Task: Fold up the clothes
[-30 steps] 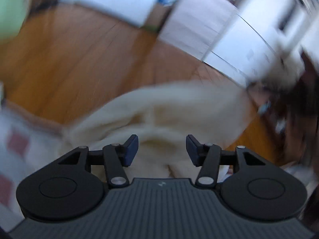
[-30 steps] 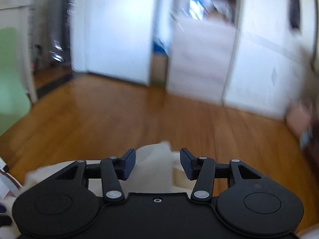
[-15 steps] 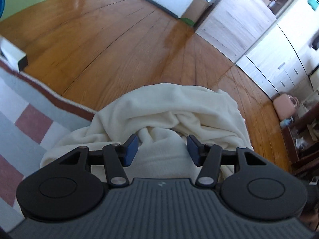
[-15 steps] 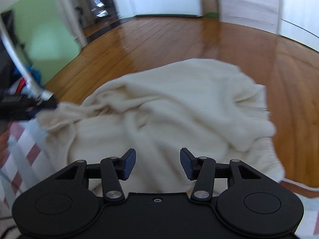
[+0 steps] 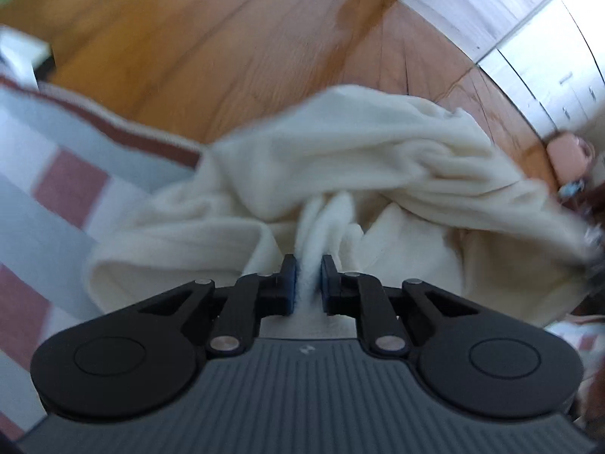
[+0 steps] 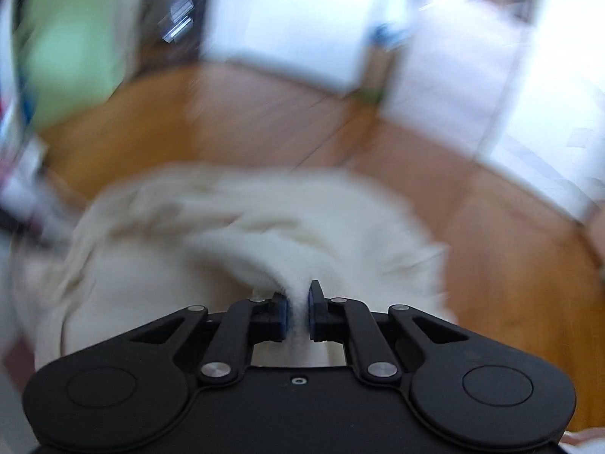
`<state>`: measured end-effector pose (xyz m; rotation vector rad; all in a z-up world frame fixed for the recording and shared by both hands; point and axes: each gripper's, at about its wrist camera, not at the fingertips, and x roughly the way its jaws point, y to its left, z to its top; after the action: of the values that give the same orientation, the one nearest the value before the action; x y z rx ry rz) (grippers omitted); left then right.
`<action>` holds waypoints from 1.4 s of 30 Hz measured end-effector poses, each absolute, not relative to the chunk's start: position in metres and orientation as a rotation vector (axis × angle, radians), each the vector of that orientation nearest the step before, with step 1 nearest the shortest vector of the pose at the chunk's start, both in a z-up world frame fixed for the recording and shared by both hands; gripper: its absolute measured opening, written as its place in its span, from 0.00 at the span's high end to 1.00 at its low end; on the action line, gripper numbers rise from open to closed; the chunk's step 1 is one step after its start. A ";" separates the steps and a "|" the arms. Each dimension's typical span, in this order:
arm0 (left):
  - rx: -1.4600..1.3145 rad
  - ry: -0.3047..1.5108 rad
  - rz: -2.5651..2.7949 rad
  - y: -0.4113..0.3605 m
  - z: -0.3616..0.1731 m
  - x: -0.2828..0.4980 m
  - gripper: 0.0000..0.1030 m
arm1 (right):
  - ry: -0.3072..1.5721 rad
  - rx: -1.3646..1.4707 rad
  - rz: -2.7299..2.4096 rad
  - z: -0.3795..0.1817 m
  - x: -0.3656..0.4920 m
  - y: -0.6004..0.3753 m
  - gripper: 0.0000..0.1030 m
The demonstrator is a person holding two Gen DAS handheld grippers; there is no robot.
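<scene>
Currently both grippers tilt downward with jaws just closed, the left gripper point(image 5: 308, 266) and the right gripper point(image 6: 297, 299) each pinching a fold of the cream garment point(image 5: 378, 151), which lies crumpled across the striped rug point(image 5: 56, 159) and wooden floor point(image 5: 227, 38).

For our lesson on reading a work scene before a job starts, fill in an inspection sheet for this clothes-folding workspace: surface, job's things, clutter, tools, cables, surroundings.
Surface: striped rug in grey, white and dull red on a wooden floor.
Job's things: one cream fleece garment, crumpled, lying half on the rug, half on the floor.
Clutter: a pink object at the right edge, too blurred to name.
Tools: left tool and right tool have just closed, each pinching a fold of the garment.
Cables: nothing seen.
Surroundings: pale wood cabinets, a green panel; right view blurred.
</scene>
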<state>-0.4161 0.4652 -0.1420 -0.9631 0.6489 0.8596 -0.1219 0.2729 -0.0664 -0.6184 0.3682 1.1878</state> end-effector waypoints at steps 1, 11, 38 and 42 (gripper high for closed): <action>-0.944 0.639 0.865 0.463 -0.136 -0.418 0.88 | 0.335 -0.576 1.135 -0.047 -0.114 0.261 0.90; -1.047 0.550 0.851 0.467 -0.144 -0.434 0.85 | 0.648 -0.759 0.800 -0.129 -0.024 0.229 0.90; -0.619 0.103 0.403 0.376 -0.082 -0.377 0.37 | 0.815 -0.196 1.715 0.008 -0.138 0.331 0.87; -0.628 0.115 0.360 0.366 -0.091 -0.361 0.31 | 0.875 -0.203 1.791 -0.005 -0.138 0.328 0.87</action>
<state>-0.3610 0.3662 -0.0907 -0.6276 0.1147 0.3603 -0.1376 0.3284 -0.0051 -0.2031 0.8752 1.7911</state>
